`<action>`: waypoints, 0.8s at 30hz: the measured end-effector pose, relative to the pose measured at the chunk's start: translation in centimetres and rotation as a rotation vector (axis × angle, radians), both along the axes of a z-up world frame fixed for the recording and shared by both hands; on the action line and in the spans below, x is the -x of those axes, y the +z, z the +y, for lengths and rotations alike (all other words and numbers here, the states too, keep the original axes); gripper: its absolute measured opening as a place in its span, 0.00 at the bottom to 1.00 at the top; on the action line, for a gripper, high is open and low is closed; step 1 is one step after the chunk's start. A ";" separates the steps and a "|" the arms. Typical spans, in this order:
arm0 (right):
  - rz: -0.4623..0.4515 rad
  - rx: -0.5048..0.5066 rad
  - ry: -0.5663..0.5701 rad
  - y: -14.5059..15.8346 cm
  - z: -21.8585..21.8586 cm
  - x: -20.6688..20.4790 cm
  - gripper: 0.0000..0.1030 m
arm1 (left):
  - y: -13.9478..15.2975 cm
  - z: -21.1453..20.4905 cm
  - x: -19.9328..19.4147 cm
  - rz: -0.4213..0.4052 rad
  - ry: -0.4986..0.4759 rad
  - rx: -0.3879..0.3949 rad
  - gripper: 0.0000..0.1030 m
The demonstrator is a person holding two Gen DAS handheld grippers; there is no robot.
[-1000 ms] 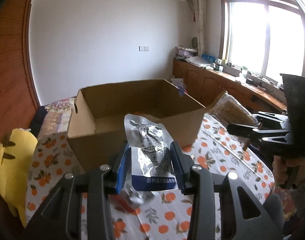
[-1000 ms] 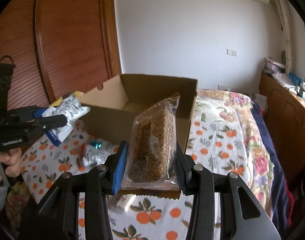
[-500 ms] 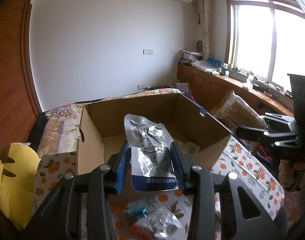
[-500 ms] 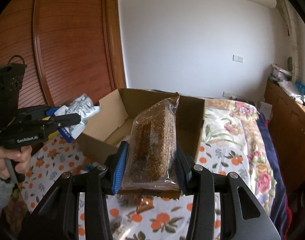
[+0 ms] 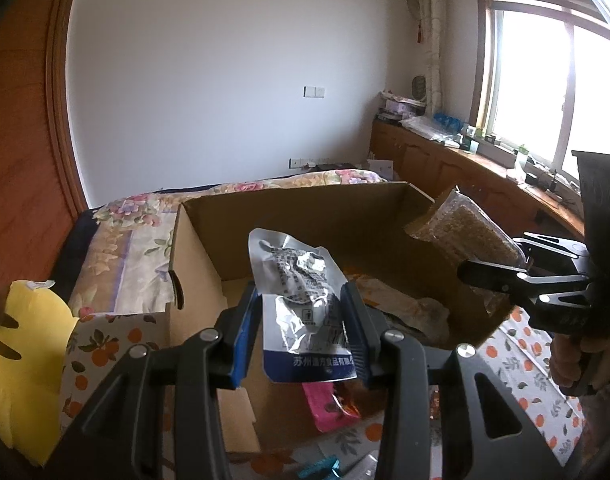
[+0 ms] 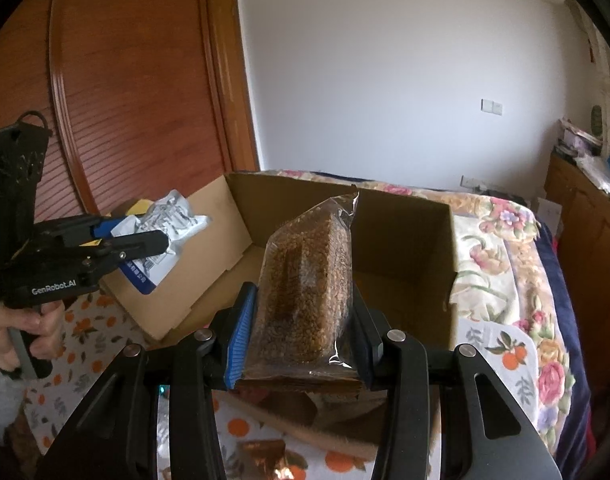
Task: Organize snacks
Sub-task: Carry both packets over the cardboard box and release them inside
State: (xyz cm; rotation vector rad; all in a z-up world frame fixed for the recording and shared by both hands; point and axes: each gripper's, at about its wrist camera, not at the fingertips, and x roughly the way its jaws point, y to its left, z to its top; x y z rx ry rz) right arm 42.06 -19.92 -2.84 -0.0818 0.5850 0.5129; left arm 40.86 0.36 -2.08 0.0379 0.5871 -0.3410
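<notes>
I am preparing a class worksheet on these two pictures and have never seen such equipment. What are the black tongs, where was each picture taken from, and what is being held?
There is no robot. A person holds a black hand-held two-finger gripper in each hand, and a wide-angle camera on each looks forward along its fingers.

In the left wrist view, the left gripper is shut on a crinkled silver foil snack pouch with a blue bottom band.

In the right wrist view, the right gripper is shut on a clear plastic bag of brown grain bars.

Each gripper also appears at the edge of the other's picture.

Both packs are held at an open brown cardboard box standing on an orange-patterned white cloth. A pink packet lies on the cloth.
</notes>
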 end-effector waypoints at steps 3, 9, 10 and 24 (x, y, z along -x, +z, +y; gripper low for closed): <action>0.036 -0.018 -0.002 -0.9 0.0 -0.8 0.42 | -0.5 -0.2 -0.6 0.004 -0.005 -0.011 0.38; 0.073 -0.009 -0.018 -2.0 0.5 -2.0 0.42 | -1.9 -0.6 -1.5 0.029 -0.003 0.000 0.39; 0.076 -0.004 -0.019 -2.1 0.6 -2.1 0.42 | -2.0 -0.6 -1.5 0.031 -0.004 0.001 0.39; 0.094 0.055 -0.039 -2.9 1.3 -2.4 0.46 | -1.8 -1.2 0.0 0.025 -0.013 -0.020 0.42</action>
